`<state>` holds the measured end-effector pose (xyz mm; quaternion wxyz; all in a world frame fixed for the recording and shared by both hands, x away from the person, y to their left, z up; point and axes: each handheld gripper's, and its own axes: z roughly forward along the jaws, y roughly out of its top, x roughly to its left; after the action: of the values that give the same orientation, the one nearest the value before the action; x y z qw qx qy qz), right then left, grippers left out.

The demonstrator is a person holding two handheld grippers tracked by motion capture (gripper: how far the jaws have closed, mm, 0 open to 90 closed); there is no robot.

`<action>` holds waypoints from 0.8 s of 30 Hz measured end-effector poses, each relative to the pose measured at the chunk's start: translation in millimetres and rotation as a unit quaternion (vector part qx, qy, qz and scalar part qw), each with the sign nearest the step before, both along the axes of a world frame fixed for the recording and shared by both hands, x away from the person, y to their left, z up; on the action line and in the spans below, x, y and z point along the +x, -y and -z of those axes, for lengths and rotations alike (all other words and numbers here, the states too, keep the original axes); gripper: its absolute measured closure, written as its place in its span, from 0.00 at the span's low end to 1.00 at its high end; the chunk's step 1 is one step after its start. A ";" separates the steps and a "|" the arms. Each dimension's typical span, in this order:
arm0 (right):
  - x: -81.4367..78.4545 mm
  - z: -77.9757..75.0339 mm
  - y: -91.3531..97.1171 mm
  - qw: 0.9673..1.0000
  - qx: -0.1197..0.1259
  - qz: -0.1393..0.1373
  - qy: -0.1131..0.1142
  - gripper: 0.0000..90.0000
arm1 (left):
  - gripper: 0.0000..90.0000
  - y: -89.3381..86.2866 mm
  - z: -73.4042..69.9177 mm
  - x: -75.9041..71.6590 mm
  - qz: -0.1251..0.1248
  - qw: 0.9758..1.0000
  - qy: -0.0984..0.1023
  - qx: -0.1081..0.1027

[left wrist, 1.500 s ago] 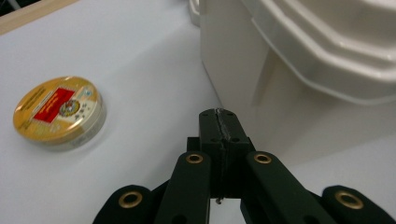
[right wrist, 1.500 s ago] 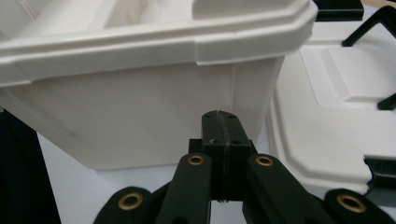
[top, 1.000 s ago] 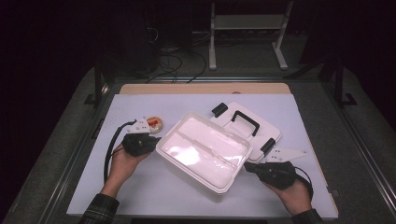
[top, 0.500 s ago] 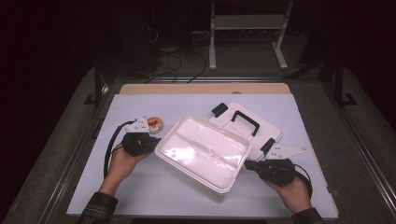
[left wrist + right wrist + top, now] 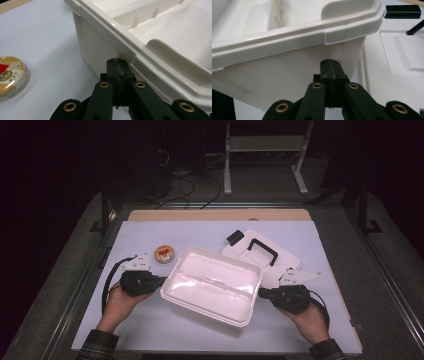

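Bin (image 5: 210,287) underside and jaw contact hidden.

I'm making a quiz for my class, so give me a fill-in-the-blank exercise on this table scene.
1. Both claws, left and right, have their jaws ____.
2. The claws press on opposite ends of the white ____.
3. The lid with the black handle lies on the mat behind the bin, so the bin is ____.
4. The round tin lies nearest the ____ claw.

Missing words: shut; bin; open; left
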<state>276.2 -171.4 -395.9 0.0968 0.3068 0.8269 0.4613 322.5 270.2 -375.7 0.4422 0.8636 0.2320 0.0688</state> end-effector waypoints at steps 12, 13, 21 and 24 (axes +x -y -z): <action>17.8 -1.7 -11.2 1.000 -0.010 -0.002 0.002 1.00 | 1.00 -11.3 -0.8 -21.9 0.001 1.000 -0.010 -0.003; 19.3 -2.0 -12.1 1.000 -0.013 -0.002 0.005 1.00 | 1.00 -11.3 -0.8 -21.9 0.001 1.000 -0.010 -0.003; 34.5 -2.7 -18.8 1.000 -0.022 0.012 0.012 1.00 | 1.00 -11.4 -0.7 -32.6 0.006 1.000 -0.013 -0.006; 37.6 -2.9 -20.0 1.000 -0.023 0.015 0.010 1.00 | 1.00 -11.0 -0.8 -35.4 0.010 1.000 -0.014 -0.006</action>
<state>313.8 -151.4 -393.0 0.1187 0.3125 0.8315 0.4436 287.2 281.2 -374.9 0.4449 0.8640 0.2301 0.0513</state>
